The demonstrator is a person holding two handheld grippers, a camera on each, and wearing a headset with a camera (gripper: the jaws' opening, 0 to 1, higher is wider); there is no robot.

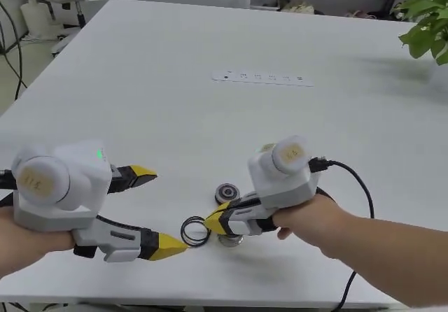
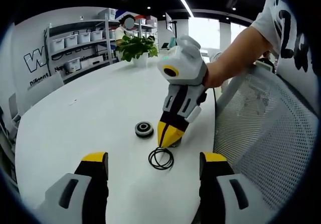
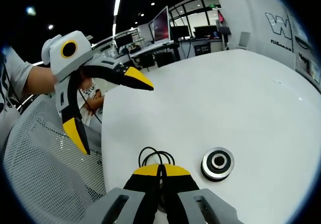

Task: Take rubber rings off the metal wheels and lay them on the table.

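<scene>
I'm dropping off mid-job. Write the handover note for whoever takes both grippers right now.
Left gripper: open, empty, held left of the work.
Right gripper: jaws shut, tips at the rubber rings; whether it pinches one is unclear.
The rings lie loose on the table near its front edge. One metal wheel sits under the right gripper; the second wheel, just behind, still wears a black band.
Done: some rings off. Left: strip the second wheel, check the first.
</scene>
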